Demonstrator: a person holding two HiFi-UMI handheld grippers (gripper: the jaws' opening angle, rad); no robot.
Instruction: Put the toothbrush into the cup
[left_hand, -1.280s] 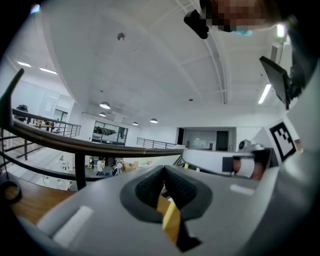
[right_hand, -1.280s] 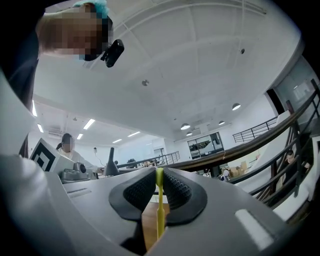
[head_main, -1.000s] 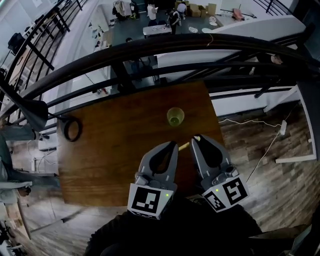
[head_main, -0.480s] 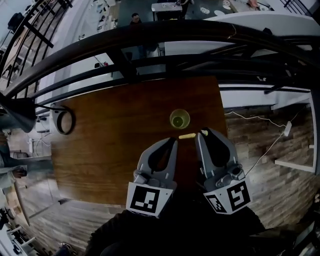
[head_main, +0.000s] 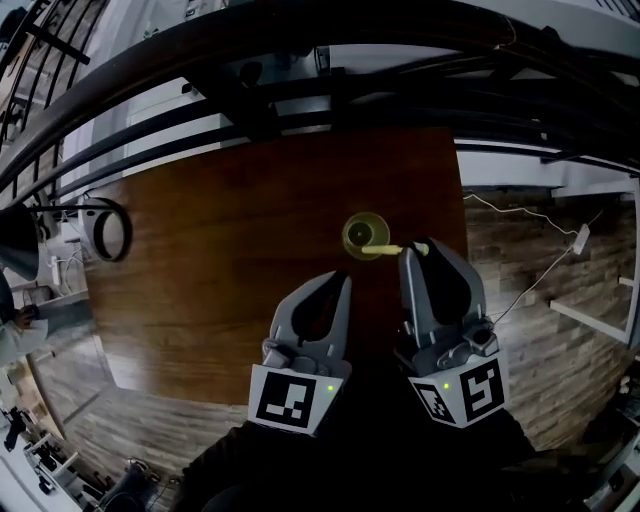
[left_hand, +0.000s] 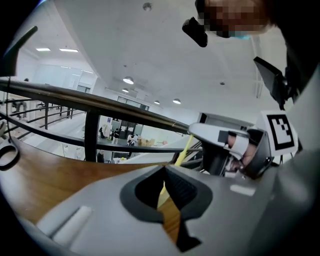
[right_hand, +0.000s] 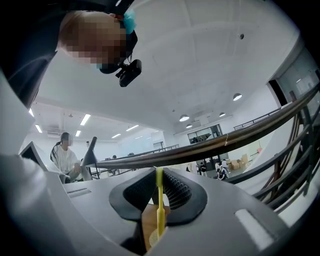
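Right gripper (head_main: 415, 250) clamped on toothbrush (head_main: 383, 249). Brush level, long axis left-right, free end over near rim of cup (head_main: 350, 228). Left gripper (head_main: 338, 285) closed, empty, farther from cup.

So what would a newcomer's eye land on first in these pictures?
The yellow toothbrush stands out first: the right gripper pinches it near one end, and its other end reaches over the yellow-green cup on the far right part of the dark wooden table. The left gripper sits beside it with nothing between its jaws, and a black ring lies at the table's left edge.
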